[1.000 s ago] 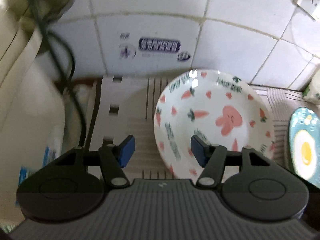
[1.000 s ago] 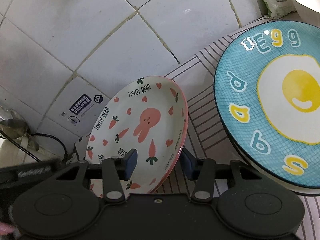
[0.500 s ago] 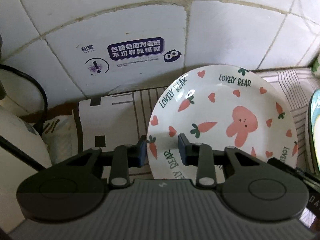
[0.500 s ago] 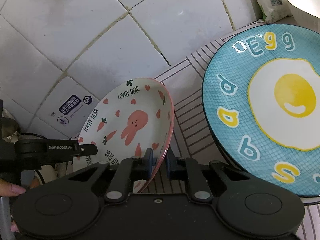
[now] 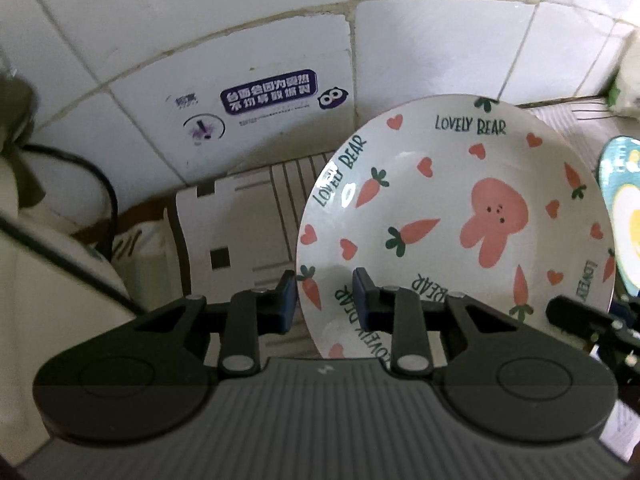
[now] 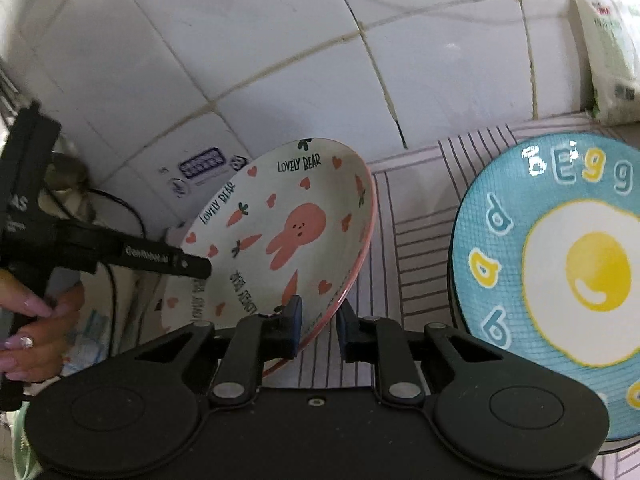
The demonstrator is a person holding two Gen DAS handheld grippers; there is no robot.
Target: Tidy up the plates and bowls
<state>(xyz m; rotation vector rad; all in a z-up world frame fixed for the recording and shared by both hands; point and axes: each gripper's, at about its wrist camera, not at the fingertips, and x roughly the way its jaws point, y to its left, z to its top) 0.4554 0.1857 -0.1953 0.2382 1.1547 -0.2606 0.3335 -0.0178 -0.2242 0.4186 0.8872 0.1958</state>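
A glossy white ceramic rabbit plate (image 5: 456, 220), round and shallow with a thin pink rim, printed with a pink rabbit, carrots, hearts and the words "LOVELY BEAR", stands tilted on edge in front of a white tiled wall (image 5: 240, 12) with grimy grout lines. The left gripper (image 5: 324, 296) straddles the plate's lower left rim, its blue-padded fingers (image 5: 287, 298) set a moderate gap apart, one behind the plate and one in front; whether the pads press on the ceramic cannot be told. The right gripper (image 6: 318, 326) straddles the lower right rim of the same plate (image 6: 288, 232), its jaws likewise parted around the edge with a small gap showing beside it. Beneath lies a pale striped mat (image 6: 412, 216). The left wrist view alone shows a purple-and-white sticker (image 5: 270, 94) on a tile clearly, and a black cable (image 5: 100, 184) curving beside a white appliance. The right wrist view alone shows the full face of a teal egg plate (image 6: 552, 272) with a crosshatched glaze, a fried-egg motif and coloured letters, lying to the right, apart from the rabbit plate, plus a white packet (image 6: 612, 52) against the wall and a hand (image 6: 36, 320) with painted nails gripping the left tool's handle.
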